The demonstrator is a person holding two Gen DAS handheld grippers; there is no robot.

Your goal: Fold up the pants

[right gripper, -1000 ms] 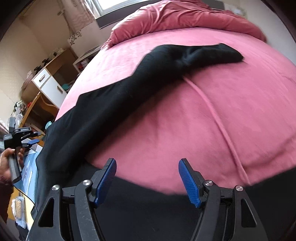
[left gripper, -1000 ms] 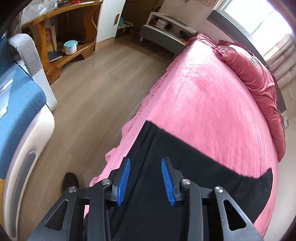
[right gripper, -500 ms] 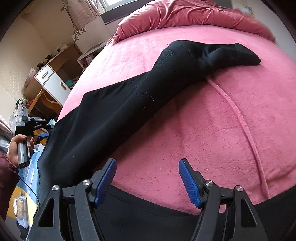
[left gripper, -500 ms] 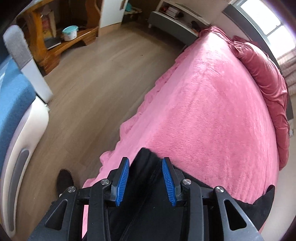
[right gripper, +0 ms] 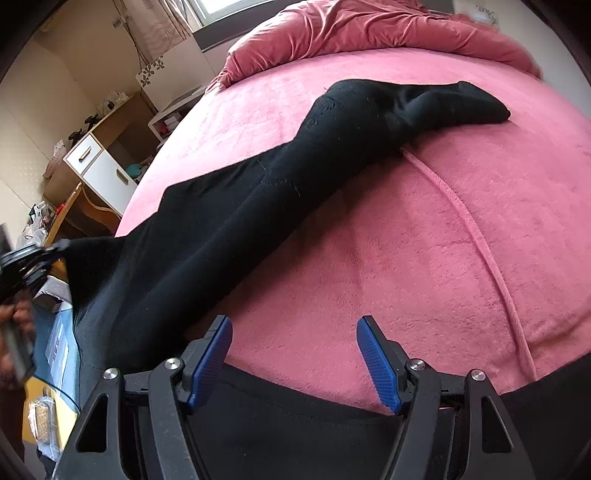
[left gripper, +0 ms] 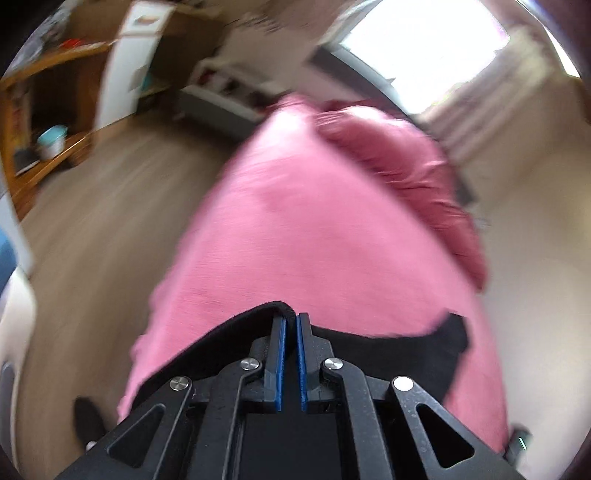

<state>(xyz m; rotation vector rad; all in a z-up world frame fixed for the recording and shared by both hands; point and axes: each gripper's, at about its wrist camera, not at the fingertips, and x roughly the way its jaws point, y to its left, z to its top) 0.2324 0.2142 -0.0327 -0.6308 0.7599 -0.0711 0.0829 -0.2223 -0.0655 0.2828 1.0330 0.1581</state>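
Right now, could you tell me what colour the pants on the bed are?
Black; the pants show best in the right wrist view.

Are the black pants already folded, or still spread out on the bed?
Still spread: the black pants lie stretched lengthwise across the pink bed.

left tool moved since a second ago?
Yes. The left tool has just closed on the black pants hem and tilted up; the window now shows.

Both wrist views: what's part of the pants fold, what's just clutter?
In the job:
black pants
pink bed
left tool, shut on the pants' edge
right tool, open

Lying about:
crumpled red quilt
white drawer unit
teal pot
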